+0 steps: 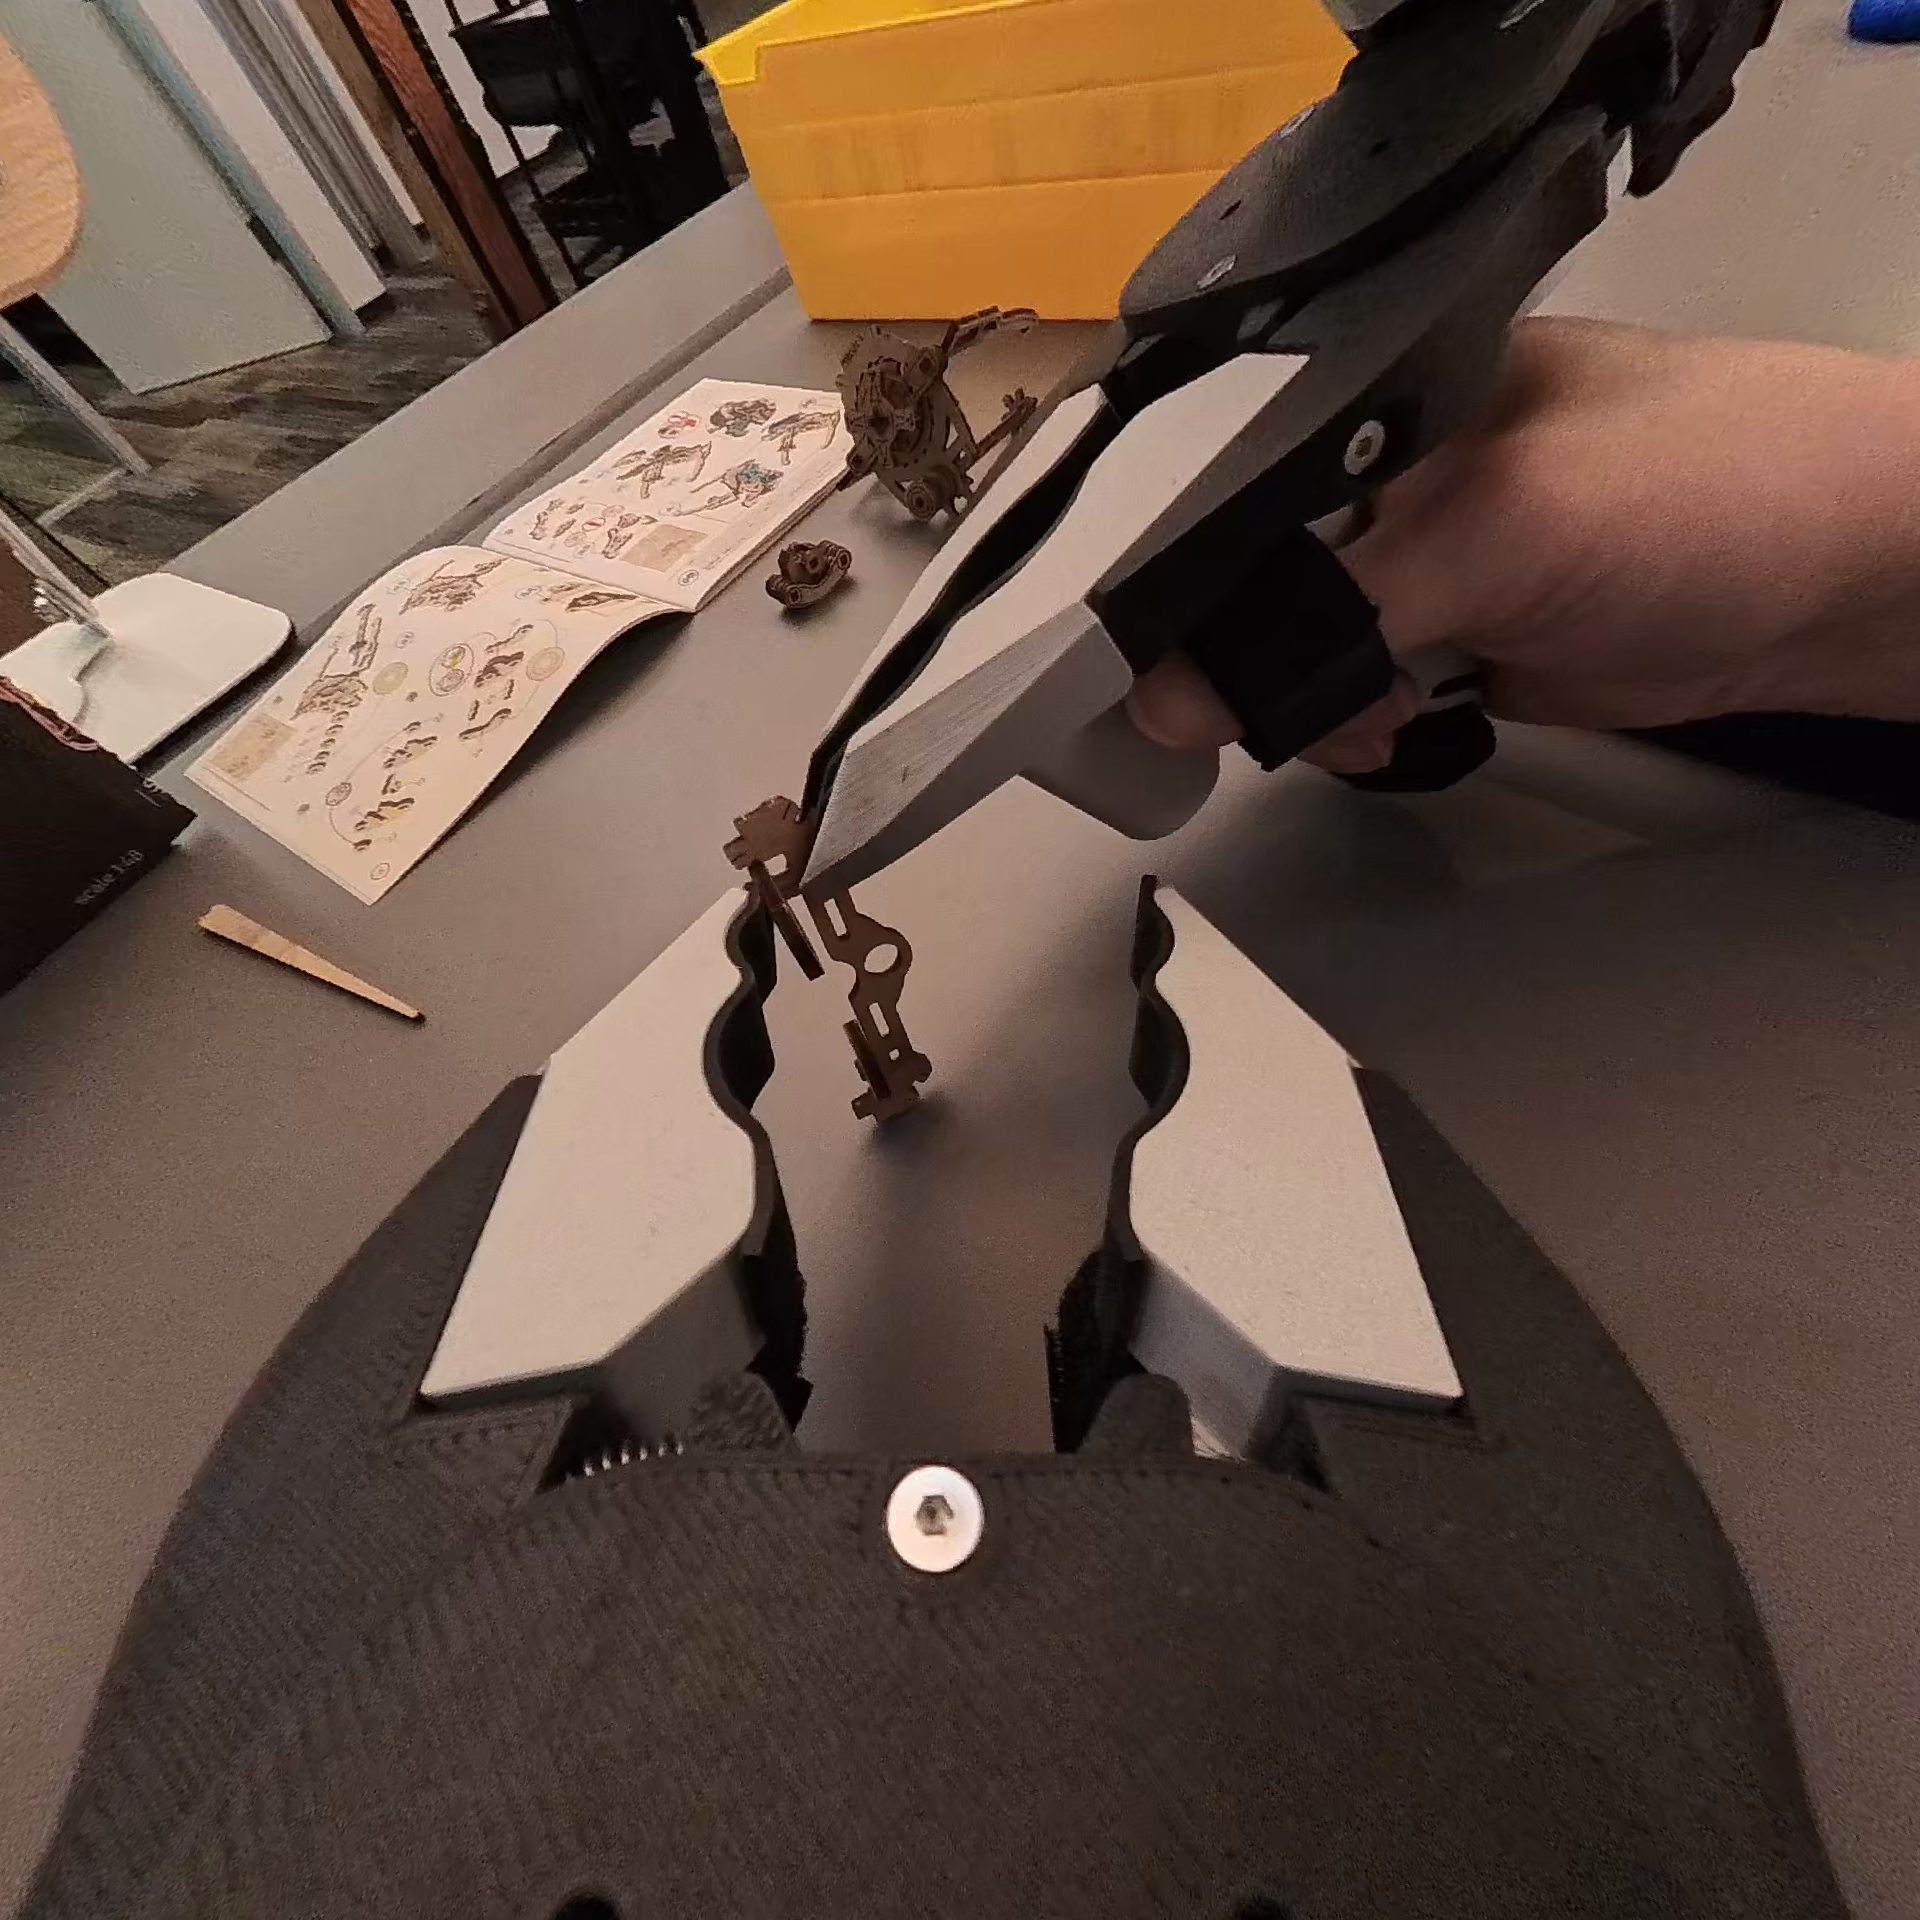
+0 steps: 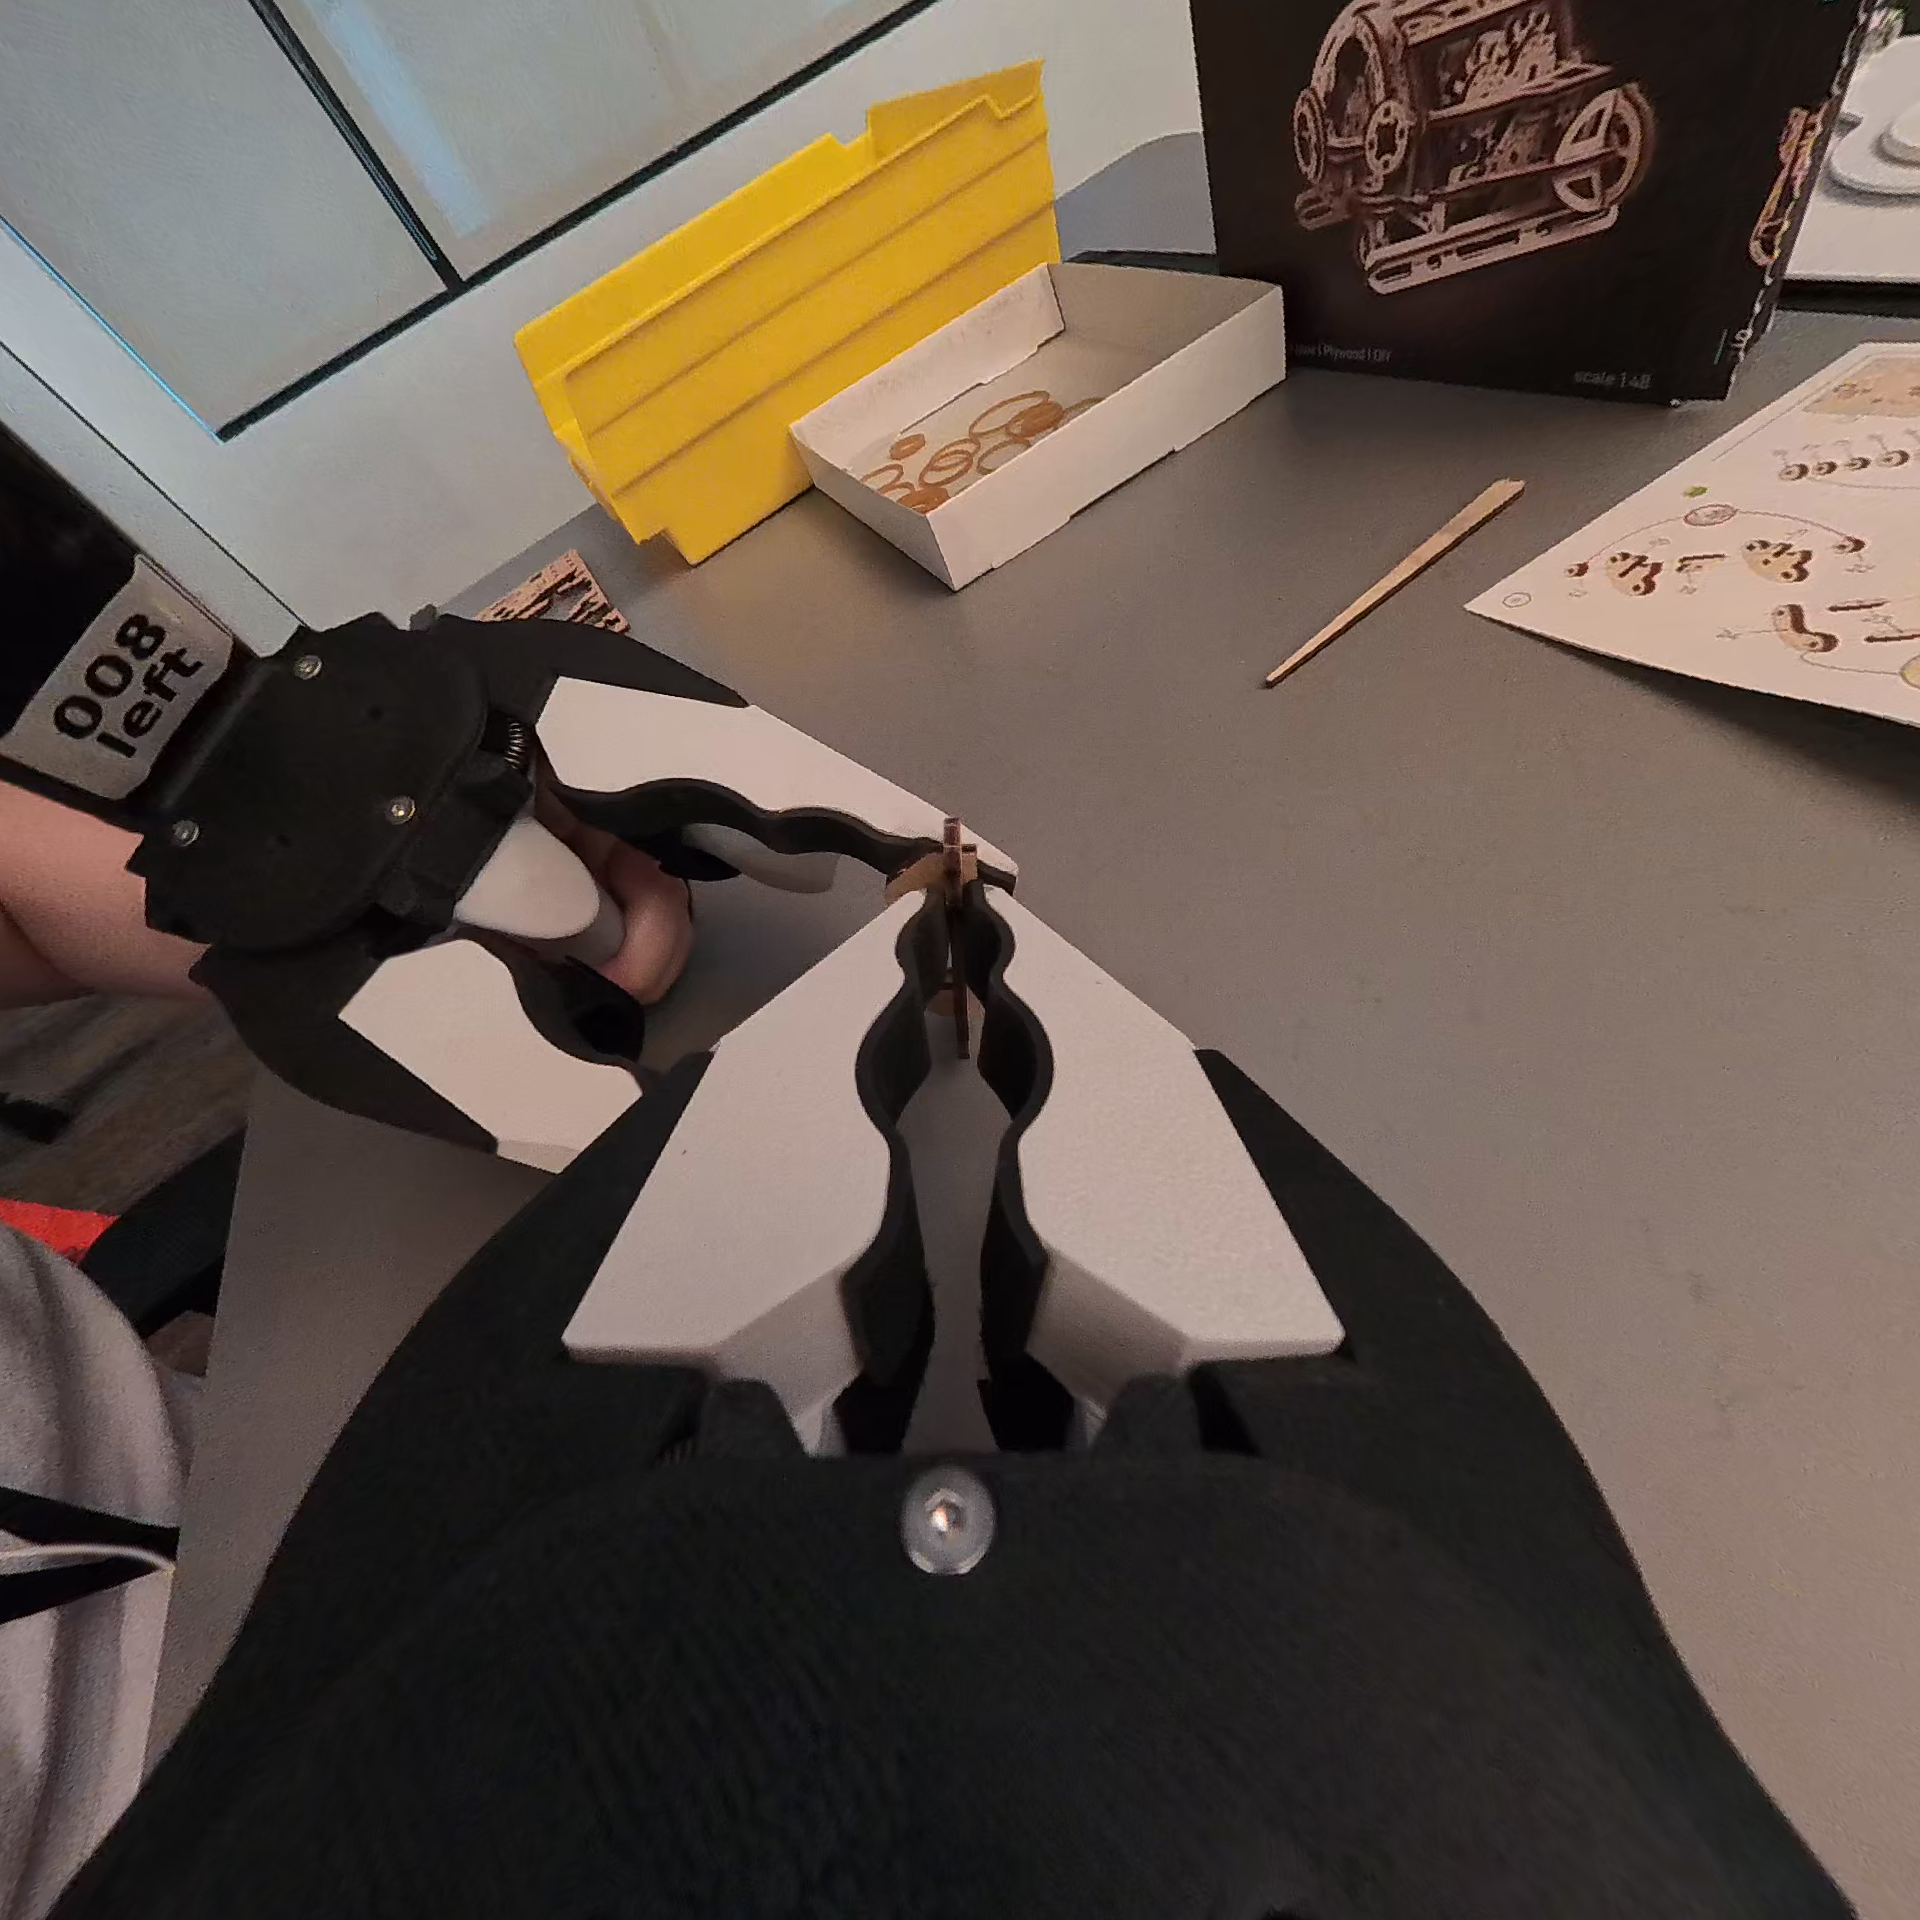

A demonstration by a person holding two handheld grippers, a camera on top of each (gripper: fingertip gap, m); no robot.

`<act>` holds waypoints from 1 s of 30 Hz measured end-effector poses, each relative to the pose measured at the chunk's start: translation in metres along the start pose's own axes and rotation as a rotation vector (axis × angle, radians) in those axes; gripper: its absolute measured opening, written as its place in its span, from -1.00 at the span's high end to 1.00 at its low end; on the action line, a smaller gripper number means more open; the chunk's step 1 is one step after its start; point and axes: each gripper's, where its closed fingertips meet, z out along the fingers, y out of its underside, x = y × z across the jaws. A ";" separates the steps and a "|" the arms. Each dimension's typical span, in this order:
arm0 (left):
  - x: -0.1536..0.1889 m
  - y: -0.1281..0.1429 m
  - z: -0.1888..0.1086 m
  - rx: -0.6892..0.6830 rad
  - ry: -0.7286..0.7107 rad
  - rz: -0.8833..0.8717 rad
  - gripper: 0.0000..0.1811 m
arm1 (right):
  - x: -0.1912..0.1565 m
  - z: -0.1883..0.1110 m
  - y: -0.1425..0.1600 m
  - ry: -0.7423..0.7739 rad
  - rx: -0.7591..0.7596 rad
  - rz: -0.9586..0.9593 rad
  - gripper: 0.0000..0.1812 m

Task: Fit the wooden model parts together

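A thin dark wooden model part (image 1: 878, 966) with slots and a round hole hangs upright over the grey table (image 1: 1455, 1039), its lower end at or just above the surface. My right gripper (image 1: 816, 842) comes in from the upper right and is shut on the part's top. In the right wrist view the part (image 2: 961, 997) shows edge-on between the shut fingers of my right gripper (image 2: 951, 904). My left gripper (image 1: 951, 914) is open and empty, its fingers on either side of the part. Its left finger (image 1: 644, 1122) sits right by a small cross piece on the part.
A yellow bin (image 1: 987, 177) stands at the back. In front of it are a half-built wooden model (image 1: 914, 416), a small wooden sub-assembly (image 1: 810, 575) and an open instruction booklet (image 1: 499, 644). A wooden stick (image 1: 312, 961), a black kit box (image 2: 1507, 197) and a white tray (image 2: 1122, 457) of wooden rings lie nearby. The tips of both grippers are at nearly the same place. From either gripper's tips it is about 20 cm to the small wooden sub-assembly (image 1: 810, 575).
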 end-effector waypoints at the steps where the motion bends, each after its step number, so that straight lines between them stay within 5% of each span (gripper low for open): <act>1: 0.000 0.000 0.000 -0.001 -0.002 0.000 0.26 | 0.000 0.000 0.000 0.000 -0.004 0.001 0.98; 22: -0.003 -0.001 -0.002 -0.012 -0.089 0.118 0.31 | -0.005 -0.001 -0.004 0.020 -0.026 -0.052 0.99; 30: -0.009 -0.031 -0.017 0.166 -0.028 0.024 0.36 | -0.016 -0.013 -0.030 -0.126 0.172 -0.035 0.98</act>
